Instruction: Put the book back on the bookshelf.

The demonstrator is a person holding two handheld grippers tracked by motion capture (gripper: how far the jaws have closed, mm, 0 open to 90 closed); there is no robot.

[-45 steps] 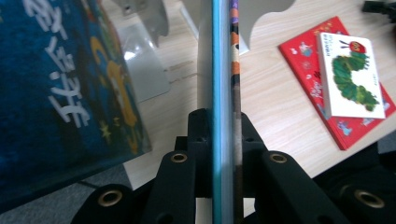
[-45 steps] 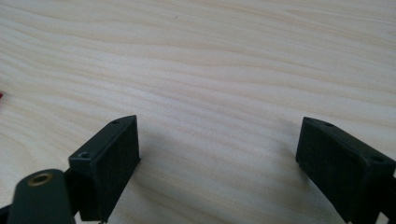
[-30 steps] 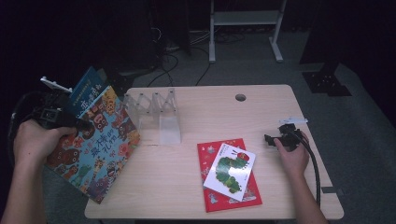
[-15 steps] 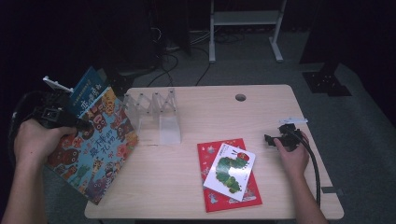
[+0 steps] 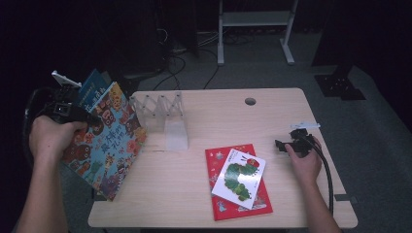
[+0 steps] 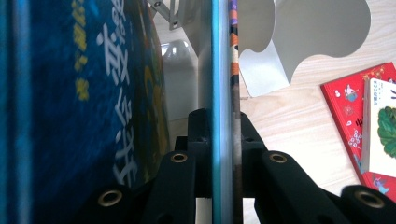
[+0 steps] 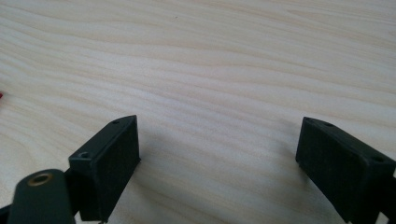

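Fingers of left gripper [image 6: 223, 140] still clamp picture book [image 5: 109, 141], pos. unchanged.

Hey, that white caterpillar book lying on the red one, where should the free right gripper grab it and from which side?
Grip the white caterpillar book by its right long edge, coming in low from the right gripper's side. It lies flat on the red book, so probably only an edge offers purchase.

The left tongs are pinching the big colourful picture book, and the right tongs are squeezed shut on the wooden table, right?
Not quite. The right tongs stand wide open over the wooden table, as the right gripper view shows. The left tongs do pinch the big colourful picture book.
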